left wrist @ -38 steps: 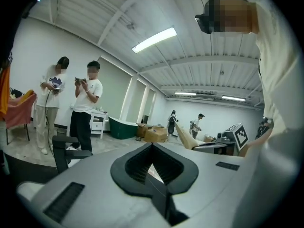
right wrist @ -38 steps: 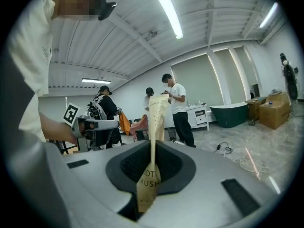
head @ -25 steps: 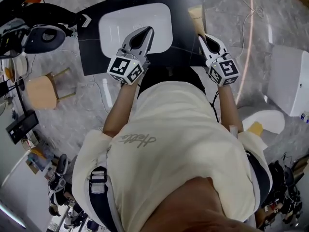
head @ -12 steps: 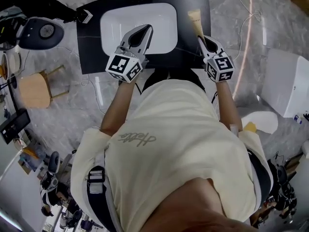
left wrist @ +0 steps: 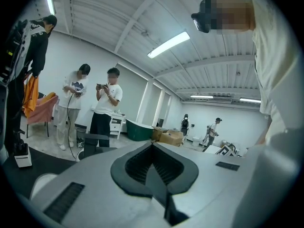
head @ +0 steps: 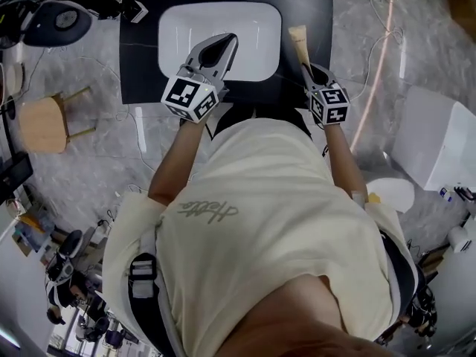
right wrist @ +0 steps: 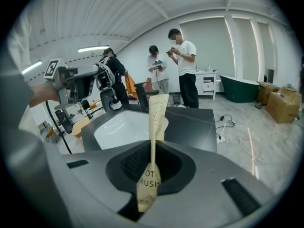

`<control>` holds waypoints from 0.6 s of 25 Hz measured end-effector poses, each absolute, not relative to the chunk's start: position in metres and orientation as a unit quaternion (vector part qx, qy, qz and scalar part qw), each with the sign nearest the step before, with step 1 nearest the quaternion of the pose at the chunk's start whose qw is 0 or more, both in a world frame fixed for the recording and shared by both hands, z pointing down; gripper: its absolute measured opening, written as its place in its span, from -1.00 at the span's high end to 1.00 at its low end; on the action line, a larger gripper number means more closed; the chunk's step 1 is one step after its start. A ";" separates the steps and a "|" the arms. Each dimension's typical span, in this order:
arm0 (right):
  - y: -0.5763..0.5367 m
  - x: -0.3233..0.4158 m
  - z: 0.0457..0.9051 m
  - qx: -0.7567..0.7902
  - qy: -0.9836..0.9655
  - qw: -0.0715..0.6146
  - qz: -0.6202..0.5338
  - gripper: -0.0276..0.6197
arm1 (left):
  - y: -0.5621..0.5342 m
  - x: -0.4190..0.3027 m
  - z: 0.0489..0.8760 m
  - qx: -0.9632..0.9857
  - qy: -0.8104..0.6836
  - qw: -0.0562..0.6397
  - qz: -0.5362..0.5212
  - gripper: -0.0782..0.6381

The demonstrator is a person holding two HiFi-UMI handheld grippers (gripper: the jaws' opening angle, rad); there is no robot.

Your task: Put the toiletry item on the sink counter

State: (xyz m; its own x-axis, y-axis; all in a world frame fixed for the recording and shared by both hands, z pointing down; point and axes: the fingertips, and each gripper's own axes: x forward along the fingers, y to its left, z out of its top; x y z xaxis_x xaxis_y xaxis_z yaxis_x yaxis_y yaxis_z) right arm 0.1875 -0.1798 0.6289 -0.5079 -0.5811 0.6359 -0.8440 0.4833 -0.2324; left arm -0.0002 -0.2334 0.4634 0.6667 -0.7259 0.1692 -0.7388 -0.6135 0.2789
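Right of the basin [head: 253,32], the counter [head: 320,13] lay bare, open from above; the basin took its middle

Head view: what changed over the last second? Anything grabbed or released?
The right gripper has carried the beige packet inward from the right edge of the black counter, closer to the white basin. Nothing was grabbed or released: its jaws stay clamped on the packet. The left gripper stays shut and empty over the basin's front. The camera itself also shifted slightly.
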 end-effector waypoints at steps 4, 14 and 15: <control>-0.189 0.178 0.644 0.429 -0.816 0.256 0.291 0.83 | -0.240 -0.012 0.470 0.896 -0.407 0.175 0.023 0.77; -0.197 0.176 0.686 0.438 -0.781 0.292 0.336 0.83 | -0.250 -0.020 0.484 0.895 -0.405 0.187 0.032 0.77; -0.198 0.176 0.689 0.440 -0.777 0.291 0.344 0.83 | -0.252 -0.022 0.485 0.894 -0.405 0.187 0.033 0.77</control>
